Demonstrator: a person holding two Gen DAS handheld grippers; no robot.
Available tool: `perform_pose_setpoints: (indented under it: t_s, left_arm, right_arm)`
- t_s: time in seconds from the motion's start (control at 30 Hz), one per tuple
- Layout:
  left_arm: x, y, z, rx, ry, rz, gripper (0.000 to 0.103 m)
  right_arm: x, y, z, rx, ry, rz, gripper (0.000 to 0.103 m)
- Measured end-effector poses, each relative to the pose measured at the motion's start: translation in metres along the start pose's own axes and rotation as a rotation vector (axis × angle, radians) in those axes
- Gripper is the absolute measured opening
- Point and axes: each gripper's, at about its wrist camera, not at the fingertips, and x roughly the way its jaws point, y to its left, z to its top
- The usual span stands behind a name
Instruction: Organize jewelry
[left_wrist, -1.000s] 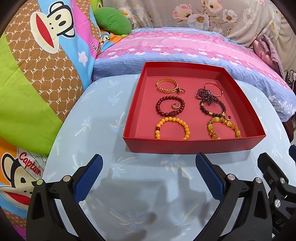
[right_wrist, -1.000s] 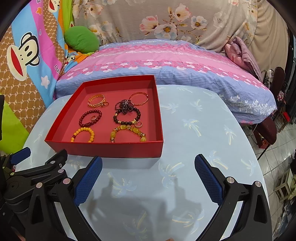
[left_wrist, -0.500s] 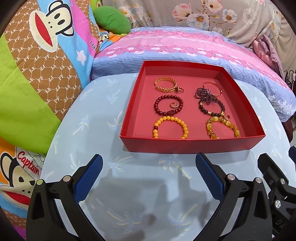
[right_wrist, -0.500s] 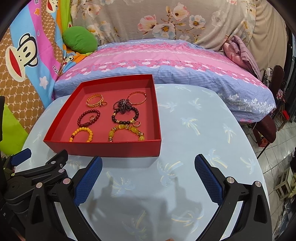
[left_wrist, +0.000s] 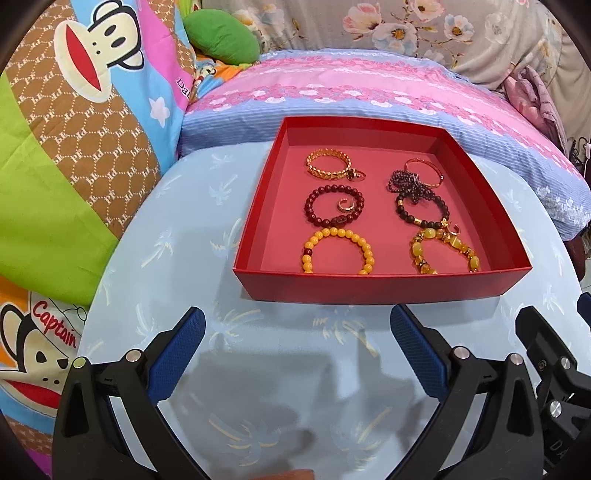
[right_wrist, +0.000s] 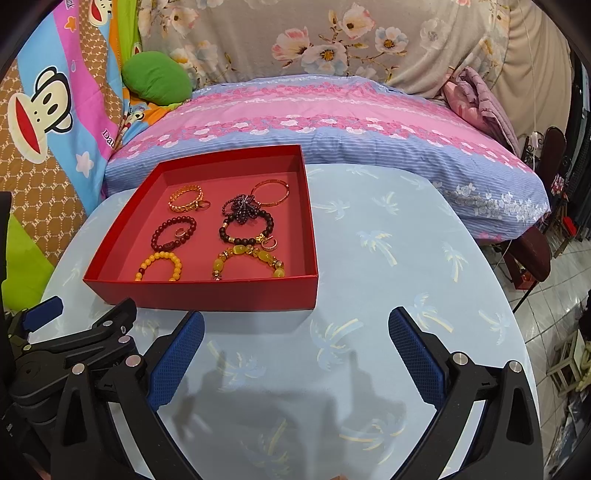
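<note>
- The red box (left_wrist: 373, 288) sits on the tabletop (left_wrist: 184, 229), bracelets lined up inside
- Both the left gripper (left_wrist: 297, 343) and right gripper (right_wrist: 295, 341) are wide and hold nothing (hanging just before the box)
- Go in slowly, pinch one bracelet only

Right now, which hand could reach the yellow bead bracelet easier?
Probably the left. The left gripper faces the yellow bead bracelet almost straight ahead in the red box. The right gripper sits off toward the box's right corner. Both jaws are open.
</note>
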Motion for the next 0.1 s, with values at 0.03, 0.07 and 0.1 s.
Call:
perform_pose_setpoints:
  t_s: [0.03, 0.07, 0.1]
  left_arm:
    - [-0.0002, -0.0004, -0.0001, 0.004, -0.001, -0.001, 0.096]
    - [-0.0002, -0.0004, -0.0001, 0.006, 0.000, -0.001, 0.096]
    - [0.0000, -0.0003, 0.0002, 0.006, 0.001, -0.001, 0.096]
  right_arm:
    - [0.0002, -0.0004, -0.0001, 0.001, 0.000, -0.001, 0.096]
    - [0.0004, -0.0008, -0.0004, 0.001, 0.001, -0.001, 0.096]
    - [0.0010, -0.0001, -0.0001, 0.001, 0.001, -0.001, 0.096]
